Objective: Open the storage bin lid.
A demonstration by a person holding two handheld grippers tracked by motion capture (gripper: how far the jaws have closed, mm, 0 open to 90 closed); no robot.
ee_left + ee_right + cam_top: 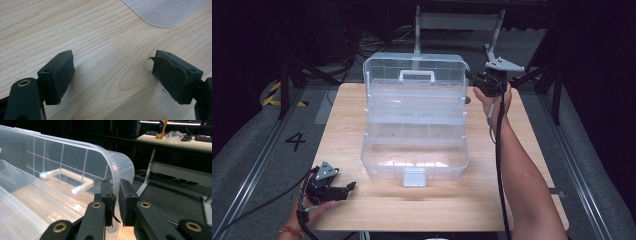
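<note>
Wooden bench: clear toolbox, lid rim pinched upright by right tongs; left tongs rest agape, empty.

Clear plastic toolbox, lid raised upright, mid-table

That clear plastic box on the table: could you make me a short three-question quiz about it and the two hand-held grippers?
1. True or false: the lid of the clear box stands open.
2. Which hand-held gripper pinches the lid's rim? A) left B) right
3. What lies between the left hand-held gripper's jaws?

Key:
1. True.
2. B: the right hand-held gripper is shut on the rim.
3. Nothing; they stand open over the bare wooden table.
</note>
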